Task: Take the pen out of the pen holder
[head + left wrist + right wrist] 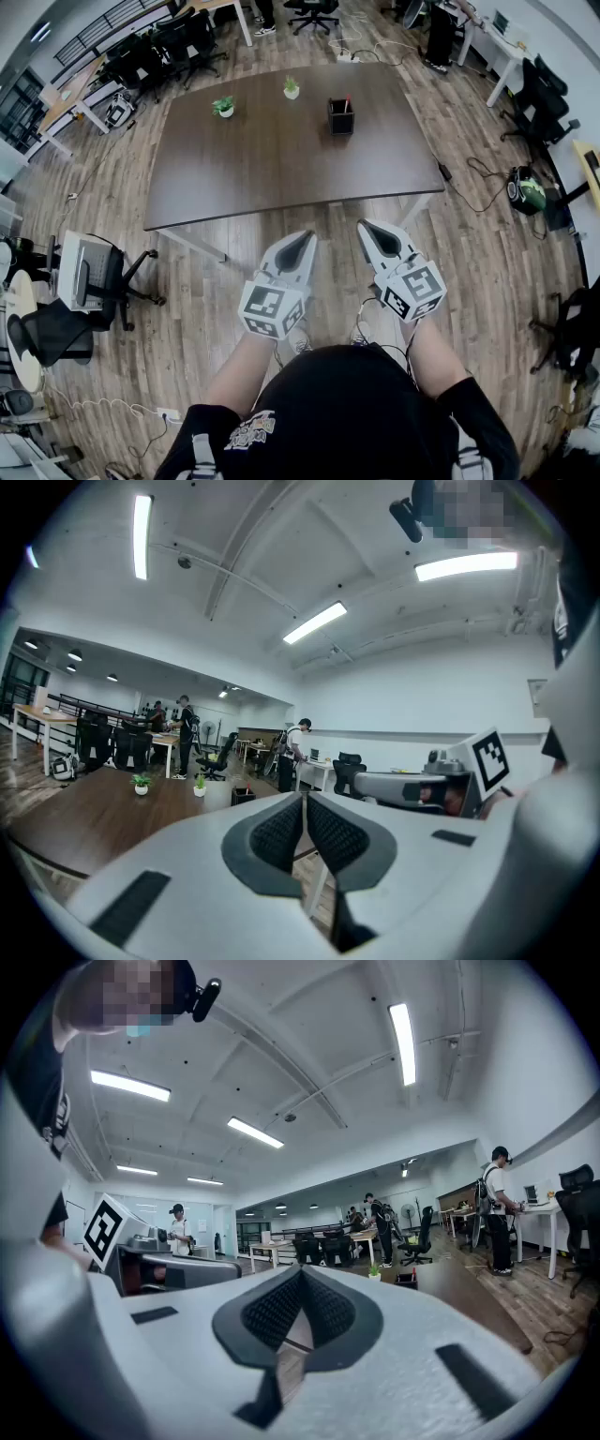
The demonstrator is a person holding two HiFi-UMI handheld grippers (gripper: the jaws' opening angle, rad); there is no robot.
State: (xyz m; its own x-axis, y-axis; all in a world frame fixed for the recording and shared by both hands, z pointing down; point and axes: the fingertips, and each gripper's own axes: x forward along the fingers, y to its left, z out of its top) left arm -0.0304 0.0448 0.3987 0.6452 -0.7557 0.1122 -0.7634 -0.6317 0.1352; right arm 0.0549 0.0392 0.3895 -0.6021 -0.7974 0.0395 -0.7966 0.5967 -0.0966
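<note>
A: Where is the pen to be found, and has anything been done with it?

B: The pen is seen standing in the pen holder, its red tip showing above the rim. The holder is set toward the far side of the table, right of centre. Two small potted plants are placed to its left, well apart from it. Nothing of the task is judged done, since the pen is not yet lifted out.

A: And the tongs?

B: The left gripper and the right gripper are held side by side over the floor, short of the near table edge and well apart from the holder. Both are clenched, pad against pad, with nothing caught between them, as is confirmed in each gripper view. All of the work is judged to be left. The table must be approached, one pair of jaws opened, and the pen gripped and drawn up clear of the holder.

A: Can any writing be read?

B: No brand or label is made out on the pen or the holder. Only black-and-white square markers are shown on the gripper cubes, and no words are carried by them. A print is seen on the person's dark shirt, but it is too small and blurred to be read.
</note>
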